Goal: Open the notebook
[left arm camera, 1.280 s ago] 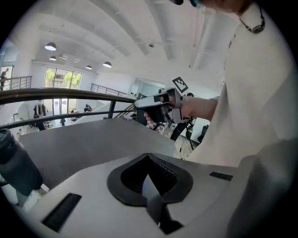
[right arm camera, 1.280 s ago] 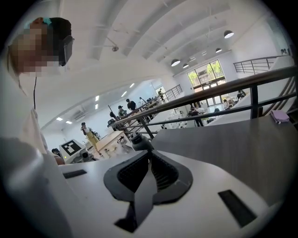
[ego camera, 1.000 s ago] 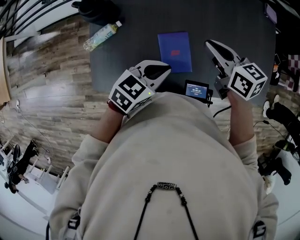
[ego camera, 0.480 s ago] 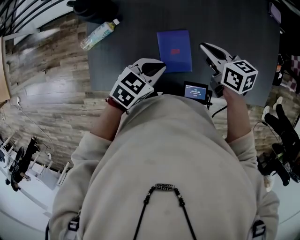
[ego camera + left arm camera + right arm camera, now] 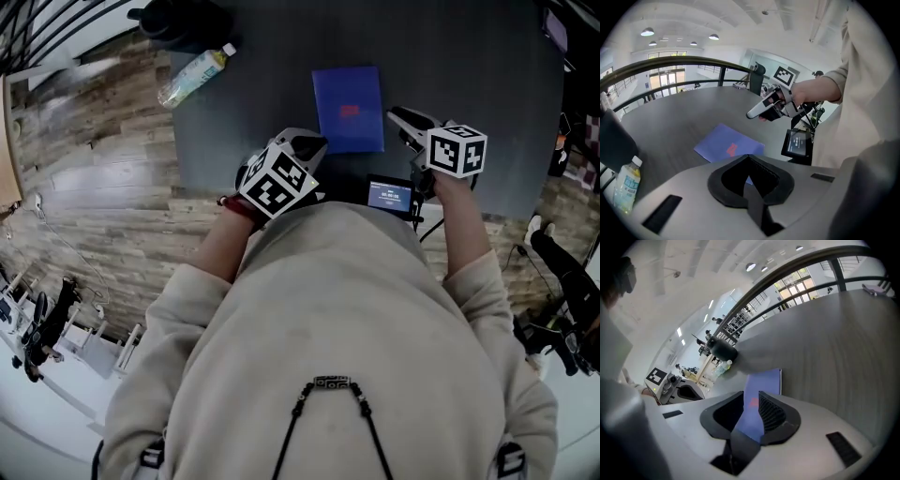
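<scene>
The blue notebook (image 5: 349, 108) lies closed and flat on the dark table (image 5: 469, 56); a small red mark sits on its cover. My left gripper (image 5: 309, 143) hovers just short of its near left corner with the jaws together and nothing in them. My right gripper (image 5: 401, 119) hangs beside the notebook's right edge. Its jaws have just been opening, with nothing between them. In the right gripper view the notebook (image 5: 764, 380) shows through the gap of the right gripper (image 5: 751, 397). The left gripper view shows the notebook (image 5: 724, 145) beyond the left gripper (image 5: 749, 159).
A small screen device (image 5: 392, 196) stands at the table's near edge between my hands. A plastic bottle (image 5: 194, 73) lies at the table's left edge, next to a dark rounded object (image 5: 178, 23). Wooden floor (image 5: 94, 178) lies to the left. A curved railing (image 5: 670, 63) rims the table's far side.
Both grippers have sunk toward the table and drawn closer to the notebook. The right gripper's jaws have parted. The notebook has not moved.
</scene>
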Available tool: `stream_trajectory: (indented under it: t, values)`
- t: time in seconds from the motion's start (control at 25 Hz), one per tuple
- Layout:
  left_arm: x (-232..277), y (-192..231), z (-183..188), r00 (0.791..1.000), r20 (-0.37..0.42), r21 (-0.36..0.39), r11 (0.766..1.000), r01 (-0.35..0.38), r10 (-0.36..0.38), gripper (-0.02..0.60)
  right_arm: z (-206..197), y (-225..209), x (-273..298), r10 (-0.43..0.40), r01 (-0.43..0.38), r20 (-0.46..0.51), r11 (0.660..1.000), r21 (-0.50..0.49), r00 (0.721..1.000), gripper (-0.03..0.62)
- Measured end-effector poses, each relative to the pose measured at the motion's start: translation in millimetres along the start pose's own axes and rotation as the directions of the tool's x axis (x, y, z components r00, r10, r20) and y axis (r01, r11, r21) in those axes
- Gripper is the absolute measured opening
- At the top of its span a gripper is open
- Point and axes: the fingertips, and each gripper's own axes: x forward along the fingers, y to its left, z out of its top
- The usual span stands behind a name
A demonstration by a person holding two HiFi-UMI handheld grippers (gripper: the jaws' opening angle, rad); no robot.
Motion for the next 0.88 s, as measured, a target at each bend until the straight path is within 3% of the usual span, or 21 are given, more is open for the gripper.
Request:
stream_trajectory:
  t: [0.2,0.4,0.72,0.88]
  values:
    - [32,-4,-17,0.996,-0.08,0.036,0.999,0.03,-0.027,0.002,-29,-23,18,-0.027,0.029,-0.069,0.999,0.03,0.997,0.104]
    - [57,-4,-37,0.982,-0.186,0.111,0.992,0.055,-0.034,0.002,-28,-29,35,-0.02,0.03,-0.092,0.994,0.101,0.996,0.137]
    - [87,-4,-66,0.96,-0.279,0.147,0.986,0.072,-0.028,0.002,-46,-40,54,-0.084,0.097,-0.194,0.993,0.061,0.977,0.2]
    - [98,-2,-84,0.949,-0.316,0.161,0.985,0.064,-0.01,0.002,-52,-36,62,-0.119,0.12,-0.231,0.993,-0.01,0.966,0.211]
